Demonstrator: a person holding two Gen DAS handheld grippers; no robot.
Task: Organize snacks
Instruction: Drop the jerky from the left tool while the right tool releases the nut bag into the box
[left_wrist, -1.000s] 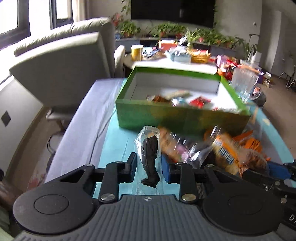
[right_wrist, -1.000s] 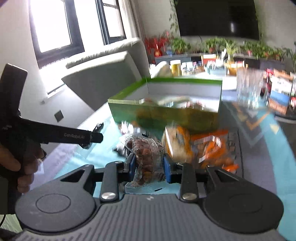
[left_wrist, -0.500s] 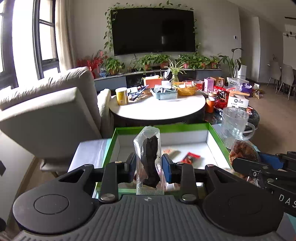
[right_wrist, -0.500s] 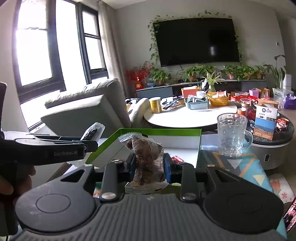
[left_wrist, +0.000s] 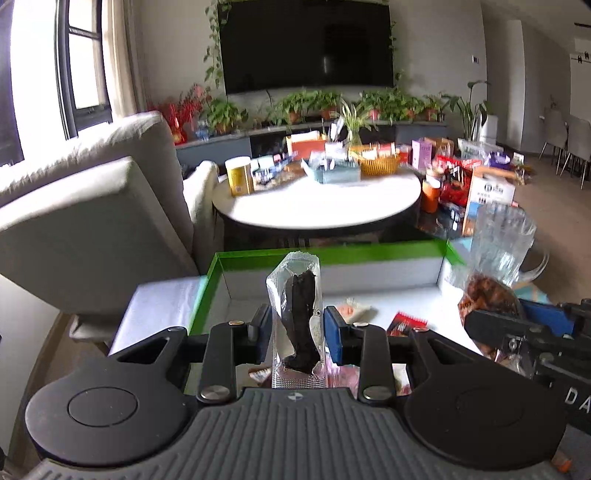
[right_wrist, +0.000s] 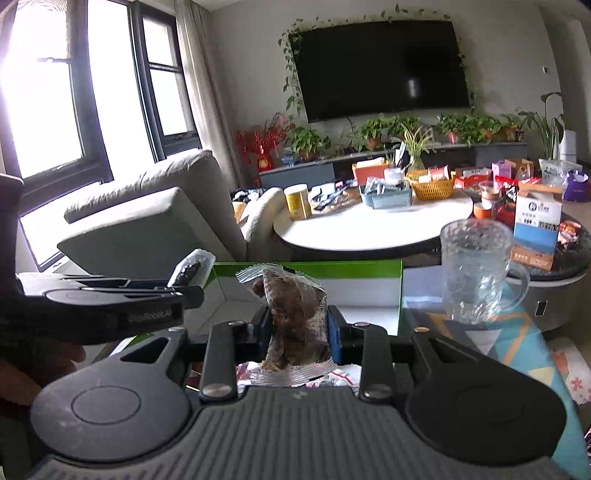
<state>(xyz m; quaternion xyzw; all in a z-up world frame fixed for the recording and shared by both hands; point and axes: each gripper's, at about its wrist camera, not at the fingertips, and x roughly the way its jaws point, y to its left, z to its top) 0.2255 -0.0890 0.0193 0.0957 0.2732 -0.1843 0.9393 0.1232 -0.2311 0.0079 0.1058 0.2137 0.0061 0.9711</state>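
Observation:
My left gripper (left_wrist: 297, 330) is shut on a clear pouch with a dark strip of snack (left_wrist: 298, 317), held upright over the near edge of the green box (left_wrist: 258, 258). My right gripper (right_wrist: 297, 332) is shut on a clear packet of brown snack (right_wrist: 295, 314), also above the green box (right_wrist: 332, 266). Each view shows the other gripper from the side: the right gripper (left_wrist: 491, 325) with its brown packet (left_wrist: 484, 295), and the left gripper (right_wrist: 192, 288) with its pouch (right_wrist: 192, 267). Small wrapped snacks (left_wrist: 406, 323) lie on the box's white floor.
A glass mug (right_wrist: 476, 269) stands right of the box on a patterned cloth (right_wrist: 517, 339). A grey armchair (left_wrist: 92, 221) is at the left. Behind the box is a round white table (left_wrist: 317, 206) crowded with a basket, jar and boxes. A hand (right_wrist: 22, 373) holds the left tool.
Both grippers rose from the snack pile in front of the box and moved forward over its near edge, each carrying its packet. The view tilted up to show the room.

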